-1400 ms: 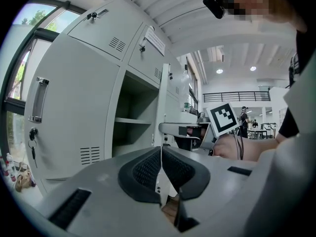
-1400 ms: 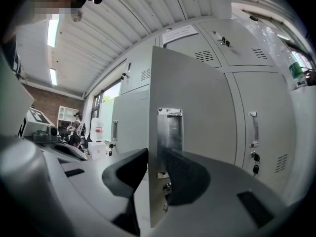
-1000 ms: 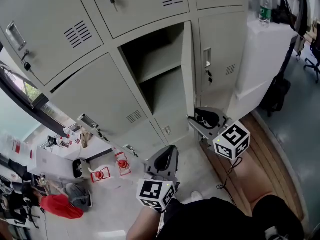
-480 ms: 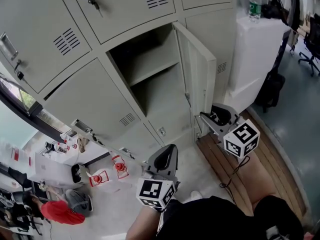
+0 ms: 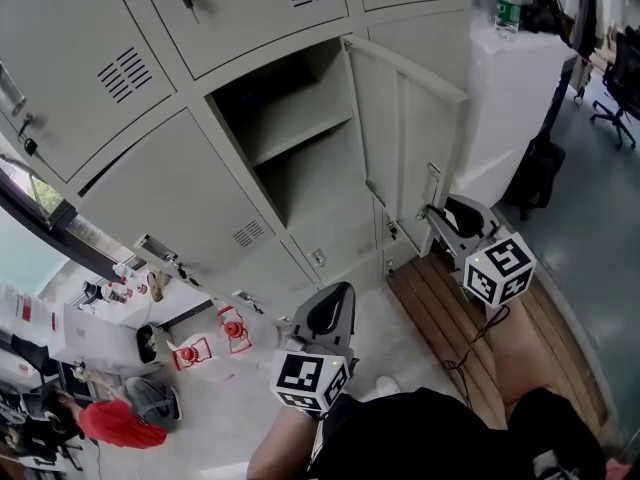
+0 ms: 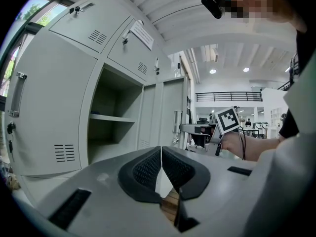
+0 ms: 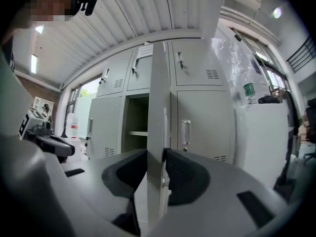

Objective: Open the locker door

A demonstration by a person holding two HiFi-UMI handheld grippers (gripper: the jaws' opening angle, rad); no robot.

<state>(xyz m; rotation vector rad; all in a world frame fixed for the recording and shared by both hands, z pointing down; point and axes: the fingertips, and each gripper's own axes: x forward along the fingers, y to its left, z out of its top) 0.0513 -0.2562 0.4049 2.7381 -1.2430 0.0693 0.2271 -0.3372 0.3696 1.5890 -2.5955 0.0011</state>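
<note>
Left gripper (image 5: 331,304): held low before the lockers, jaws pressed together, nothing between them.
Compartment (image 5: 290,158): open, one shelf inside.
Locker door (image 5: 415,133): swung out to the right.
Right gripper (image 5: 438,214): jaws closing on the door's free edge, pads against both faces.

The locker door (image 5: 410,138) and the lockers (image 5: 170,198) around it are sheet metal under smooth, matt, pale grey paint. The left gripper (image 6: 160,162) has a matt grey plastic shell, and its pads (image 6: 143,169) are black and finely dimpled, like rubber. The planks (image 5: 450,318) at the lockers' foot are brown wood with visible grain. The bottle (image 5: 508,3) is clear, glossy plastic.
</note>
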